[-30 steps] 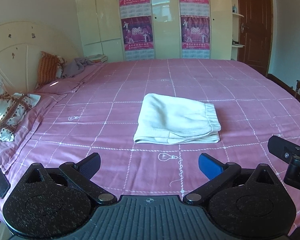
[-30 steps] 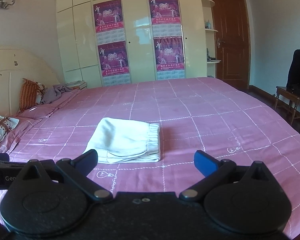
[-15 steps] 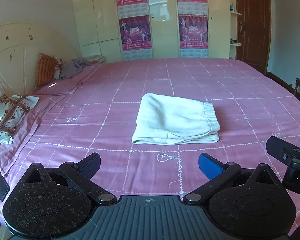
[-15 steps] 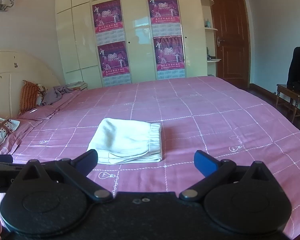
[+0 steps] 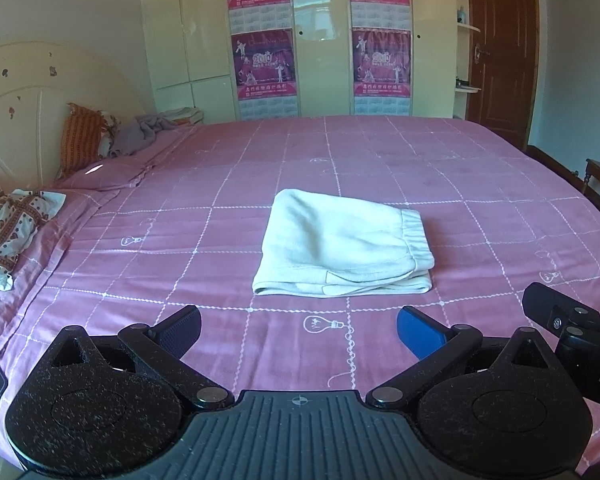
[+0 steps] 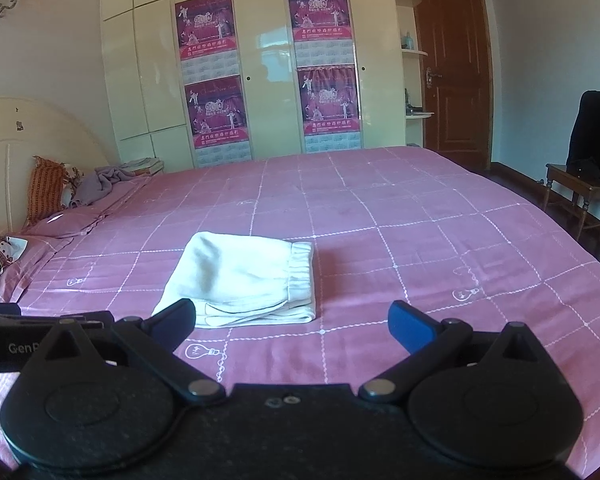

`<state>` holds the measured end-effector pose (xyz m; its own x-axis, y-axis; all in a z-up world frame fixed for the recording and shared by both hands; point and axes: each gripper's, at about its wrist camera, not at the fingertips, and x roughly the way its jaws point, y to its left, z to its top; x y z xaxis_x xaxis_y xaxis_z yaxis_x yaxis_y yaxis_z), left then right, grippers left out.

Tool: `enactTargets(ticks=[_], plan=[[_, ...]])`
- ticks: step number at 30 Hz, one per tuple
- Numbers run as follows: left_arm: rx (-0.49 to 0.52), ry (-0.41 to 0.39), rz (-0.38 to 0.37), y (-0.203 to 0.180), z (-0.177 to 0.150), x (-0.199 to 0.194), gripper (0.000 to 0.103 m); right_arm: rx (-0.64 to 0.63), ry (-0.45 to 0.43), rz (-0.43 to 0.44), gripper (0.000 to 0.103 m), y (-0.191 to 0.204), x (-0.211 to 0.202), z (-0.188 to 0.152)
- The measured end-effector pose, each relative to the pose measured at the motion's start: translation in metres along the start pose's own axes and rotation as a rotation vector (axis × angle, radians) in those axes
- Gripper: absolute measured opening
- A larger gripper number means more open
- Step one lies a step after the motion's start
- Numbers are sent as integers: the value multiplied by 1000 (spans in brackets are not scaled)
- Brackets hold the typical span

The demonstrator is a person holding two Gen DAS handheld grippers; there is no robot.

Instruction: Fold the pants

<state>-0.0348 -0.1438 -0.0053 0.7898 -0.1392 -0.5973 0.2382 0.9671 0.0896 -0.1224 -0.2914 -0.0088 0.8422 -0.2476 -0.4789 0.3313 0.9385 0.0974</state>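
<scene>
The soft cream-white pants [image 5: 342,248] lie folded small, mid-frame, on the pink checked bedsheet [image 5: 480,184]. The left gripper [image 5: 298,326] and right gripper [image 6: 292,322] hang spread wide, holding nothing. The job looks done.

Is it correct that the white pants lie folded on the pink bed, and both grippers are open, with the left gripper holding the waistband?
Not quite. The left gripper holds nothing: the left wrist view shows it open, short of the folded pants on the bed. The right gripper is open too.

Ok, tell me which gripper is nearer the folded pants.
Roughly equal. Left gripper sits back, directly facing the pants; right gripper sits back, slightly to their right.
</scene>
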Motion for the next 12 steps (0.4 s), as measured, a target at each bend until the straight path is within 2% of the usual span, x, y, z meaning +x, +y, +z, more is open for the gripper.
enactTargets(ticks=[12], plan=[[-16,13,-13,4,19,34,103,-14,19,-7,103,9,33,16]])
